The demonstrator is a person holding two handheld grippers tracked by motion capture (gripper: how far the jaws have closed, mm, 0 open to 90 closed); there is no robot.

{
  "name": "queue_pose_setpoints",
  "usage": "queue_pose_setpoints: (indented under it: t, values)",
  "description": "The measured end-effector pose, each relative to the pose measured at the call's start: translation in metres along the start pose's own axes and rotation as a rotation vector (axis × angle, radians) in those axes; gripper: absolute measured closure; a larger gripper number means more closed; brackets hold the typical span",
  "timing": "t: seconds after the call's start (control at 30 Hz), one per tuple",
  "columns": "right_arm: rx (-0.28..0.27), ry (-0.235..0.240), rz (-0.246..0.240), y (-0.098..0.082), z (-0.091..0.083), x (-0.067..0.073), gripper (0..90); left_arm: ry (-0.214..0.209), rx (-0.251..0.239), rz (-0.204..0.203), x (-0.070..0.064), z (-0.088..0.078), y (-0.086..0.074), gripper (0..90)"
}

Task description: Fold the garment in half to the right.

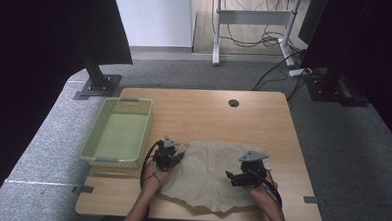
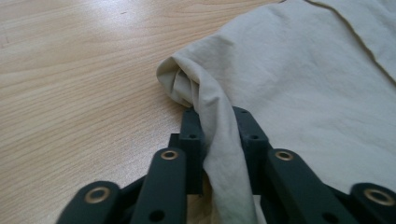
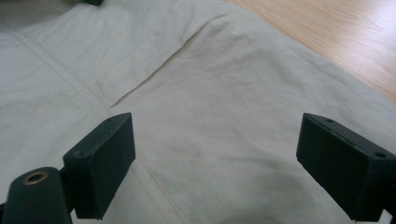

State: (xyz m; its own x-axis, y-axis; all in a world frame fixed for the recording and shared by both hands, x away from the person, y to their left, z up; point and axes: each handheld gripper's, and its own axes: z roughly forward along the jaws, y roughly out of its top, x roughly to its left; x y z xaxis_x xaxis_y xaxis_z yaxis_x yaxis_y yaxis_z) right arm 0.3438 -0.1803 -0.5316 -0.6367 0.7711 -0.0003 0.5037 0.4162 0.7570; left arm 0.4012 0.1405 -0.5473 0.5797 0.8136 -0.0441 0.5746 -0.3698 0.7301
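At the far left of my worktop (image 1: 204,111) sits the pale green basket (image 1: 117,132), well apart from any fabric I can see inside it. Just right of it my left tongs (image 1: 178,157) are at the left edge of the cloth (image 1: 208,173), and in the left gripper view the left tongs (image 2: 218,122) are pinched narrow on a bunched fold of that cloth (image 2: 299,84), the fabric running up between the two black jaws and rolling over at its tip. The cloth is beige and lies spread flat across the near middle of the worktop, its lower hem close to the front edge. Further right, my right tongs (image 1: 229,176) rest over the cloth's right part, pointing inward toward the left hand. In the right gripper view the right tongs (image 3: 215,144) stand wide, jaws far apart, with the cloth (image 3: 196,84) lying smooth beneath them and nothing clamped. A seam runs diagonally across the fabric there, and bare wood shows at the upper right corner.
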Motion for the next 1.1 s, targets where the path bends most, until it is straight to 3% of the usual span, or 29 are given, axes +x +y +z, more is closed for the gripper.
queue_pose_setpoints:
  t: [0.3, 0.5, 0.57, 0.83, 0.93, 1.1]
  values:
    - [0.001, -0.021, 0.022, 0.012, 0.029, 0.002, 9.0, -0.04, 0.003, -0.03, 0.003, -0.003, 0.0, 81.3]
    - [0.034, -0.058, 0.01, 0.014, 0.055, 0.001, 7.1, -0.062, -0.052, -0.044, 0.003, -0.017, 0.006, 81.3]
    - [0.023, -0.05, 0.03, 0.012, 0.06, -0.001, 5.5, -0.078, -0.078, -0.057, 0.004, -0.024, 0.01, 81.3]
    - [0.031, -0.042, 0.047, 0.015, 0.063, -0.001, 5.9, -0.197, -0.192, -0.112, 0.0, -0.052, 0.031, 81.4]
    - [0.029, -0.04, 0.046, 0.018, 0.067, 0.004, 6.6, -0.262, -0.243, -0.144, -0.001, -0.061, 0.041, 81.4]
    - [0.026, -0.03, 0.033, 0.026, 0.075, 0.013, 8.2, -0.32, -0.266, -0.166, -0.006, -0.069, 0.054, 81.4]
